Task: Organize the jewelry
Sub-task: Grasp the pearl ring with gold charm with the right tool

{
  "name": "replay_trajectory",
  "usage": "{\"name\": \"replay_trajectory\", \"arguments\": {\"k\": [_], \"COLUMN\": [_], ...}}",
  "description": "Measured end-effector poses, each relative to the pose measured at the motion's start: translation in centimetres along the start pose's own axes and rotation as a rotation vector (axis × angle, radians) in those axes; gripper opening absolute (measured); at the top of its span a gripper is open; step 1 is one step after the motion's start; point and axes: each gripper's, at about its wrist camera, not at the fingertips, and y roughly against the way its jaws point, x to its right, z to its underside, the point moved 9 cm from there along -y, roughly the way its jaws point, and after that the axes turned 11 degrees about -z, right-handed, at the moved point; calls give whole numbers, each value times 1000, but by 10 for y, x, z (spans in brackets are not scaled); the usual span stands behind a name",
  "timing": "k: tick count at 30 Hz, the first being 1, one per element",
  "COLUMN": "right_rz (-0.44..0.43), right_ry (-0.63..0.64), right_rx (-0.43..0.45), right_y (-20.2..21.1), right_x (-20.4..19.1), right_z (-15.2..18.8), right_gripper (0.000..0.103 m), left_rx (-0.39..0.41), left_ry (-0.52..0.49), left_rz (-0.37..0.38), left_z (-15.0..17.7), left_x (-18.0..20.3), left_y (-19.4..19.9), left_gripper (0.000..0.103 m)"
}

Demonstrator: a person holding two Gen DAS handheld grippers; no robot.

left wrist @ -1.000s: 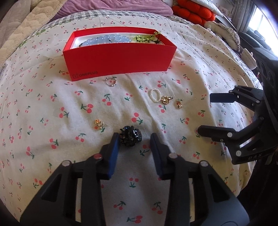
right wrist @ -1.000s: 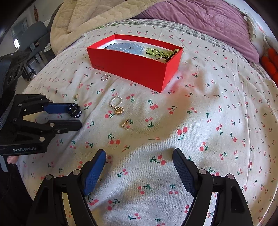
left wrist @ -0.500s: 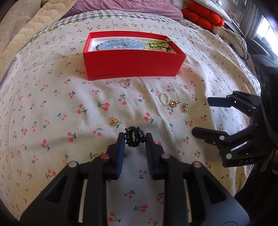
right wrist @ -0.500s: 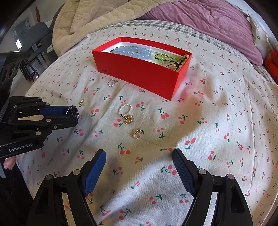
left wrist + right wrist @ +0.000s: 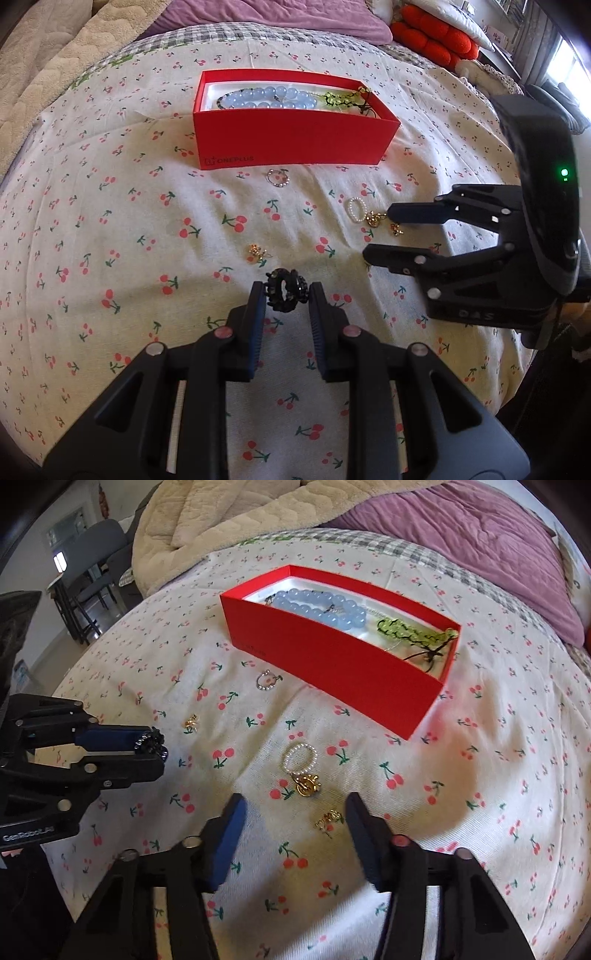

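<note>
My left gripper [image 5: 286, 295] is shut on a black beaded ring [image 5: 285, 290] and holds it above the cherry-print sheet; it also shows in the right wrist view [image 5: 151, 743]. A red box [image 5: 291, 136] holds a blue bead bracelet [image 5: 258, 101] and a green one [image 5: 338, 99]. On the sheet lie a silver ring [image 5: 277, 178], a pearl ring [image 5: 300, 757], a gold charm [image 5: 307, 784], a gold earring [image 5: 328, 819] and another gold earring [image 5: 255, 252]. My right gripper [image 5: 293, 812] is open, low over the gold charm and earring.
The bed's cherry-print sheet [image 5: 110, 229] slopes off at its edges. A beige quilt [image 5: 207, 520] and a purple blanket [image 5: 480, 535] lie behind the box. Red cushions [image 5: 432, 38] sit at the far right. Chairs [image 5: 92, 576] stand beside the bed.
My left gripper shut on the black ring and lifted it off the sheet. My right gripper moved forward and down toward the gold charm and earring, staying open.
</note>
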Motion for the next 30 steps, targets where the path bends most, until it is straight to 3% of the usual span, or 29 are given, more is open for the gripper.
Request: {"name": "replay_trajectory", "arguments": {"k": [8,12,14,30], "right_rz": [9,14,22,8], "right_ry": [13,12,17,15], "right_rx": [-6,-7,-8,14], "right_y": [-5,-6,-5,12], "right_x": [-3,0,1,-14], "right_z": [-4,-4,-4,-9], "right_gripper": [30,26,14,13], "left_rx": [-3,0,1,20], "left_ry": [12,11,11,27], "left_rz": [-3,-4,-6,-13], "left_z": [1,1,1,-7], "left_x": [-4,-4,-4,-11], "left_y": [1,1,1,6], "left_gripper": [25,25,25,25]}}
